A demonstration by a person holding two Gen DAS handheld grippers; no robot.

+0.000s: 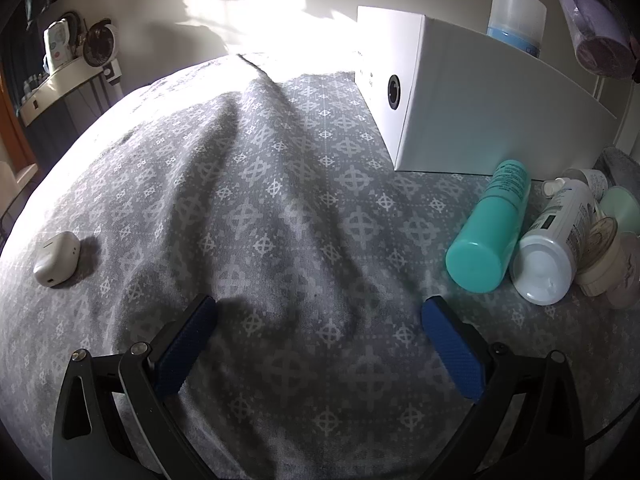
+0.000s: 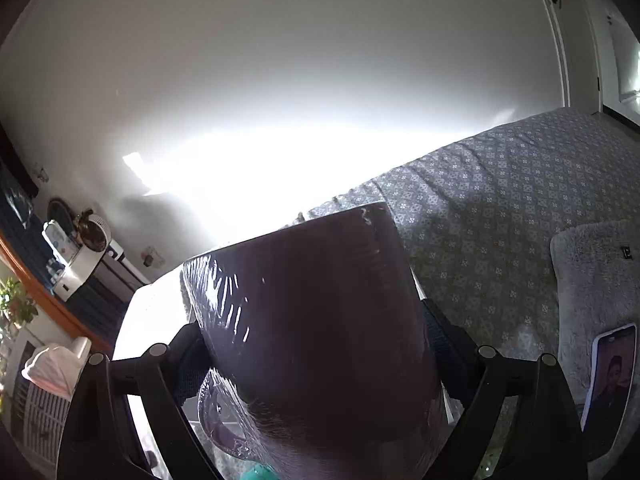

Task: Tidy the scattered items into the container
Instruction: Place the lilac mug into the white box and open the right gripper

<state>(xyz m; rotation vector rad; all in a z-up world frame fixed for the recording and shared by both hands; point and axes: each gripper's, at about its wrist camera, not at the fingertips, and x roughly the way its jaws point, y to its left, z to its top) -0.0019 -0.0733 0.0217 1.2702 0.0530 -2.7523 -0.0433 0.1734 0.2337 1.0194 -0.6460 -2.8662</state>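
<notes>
Carrying a purple plastic-wrapped package (image 2: 316, 320), the right gripper (image 2: 320, 356) grasps it between wide-set jaws, pads pressed to both its sides; in the left wrist view the same package (image 1: 596, 36) shows at the top right corner, lifted above the white box (image 1: 480, 92)

White box stands on the bed (image 1: 240, 200), taken here as the container. One item, a pale tub with blue band (image 1: 516, 16), shows beyond the box's top edge — inside it or behind it, cannot tell

Left gripper (image 1: 320, 328) released, jaws apart, nothing between them, hovering over bare bedspread

Still out on the bed, judged as remaining work:
- teal bottle (image 1: 488, 236) lying just in front of the box
- white bottle (image 1: 556, 248) touching it
- cluster of small jars (image 1: 612, 256) and a small white bottle (image 1: 592, 180) at right
- white earbud case (image 1: 56, 258) well apart, far left

Judgement: early to middle stage; package in transit, most items not yet boxed
</notes>
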